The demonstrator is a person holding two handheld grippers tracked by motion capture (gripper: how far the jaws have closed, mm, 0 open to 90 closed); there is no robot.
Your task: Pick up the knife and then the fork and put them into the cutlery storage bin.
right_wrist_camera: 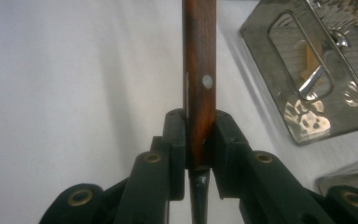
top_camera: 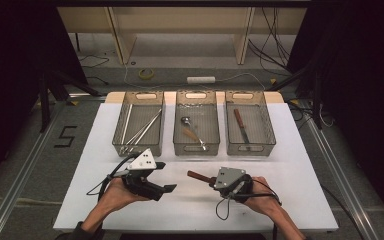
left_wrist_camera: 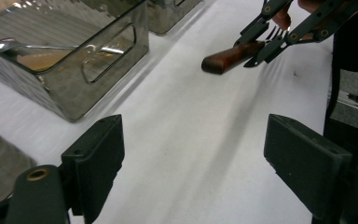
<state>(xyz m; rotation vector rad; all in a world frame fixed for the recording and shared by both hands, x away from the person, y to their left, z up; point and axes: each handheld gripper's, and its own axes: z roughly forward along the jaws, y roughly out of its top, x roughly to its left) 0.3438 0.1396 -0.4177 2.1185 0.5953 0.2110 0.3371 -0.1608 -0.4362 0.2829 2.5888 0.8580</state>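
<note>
While the left gripper is hanging over the table with jaws wide and nothing between them, the right gripper is clamping a fork by its wooden handle, above the table before the middle bin. The left gripper view is showing the fork's tines; the right gripper view is hiding them behind the jaws.

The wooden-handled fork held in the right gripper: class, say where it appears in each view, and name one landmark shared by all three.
High view: the brown wooden-handled fork lies lower centre, handle pointing left from the right gripper.
Left gripper view: upper right, tines between the far jaws.
Right gripper view: centre, handle rising from the clamped jaws.
Shared landmark: the middle clear plastic bin, holding a metal spoon.
</note>
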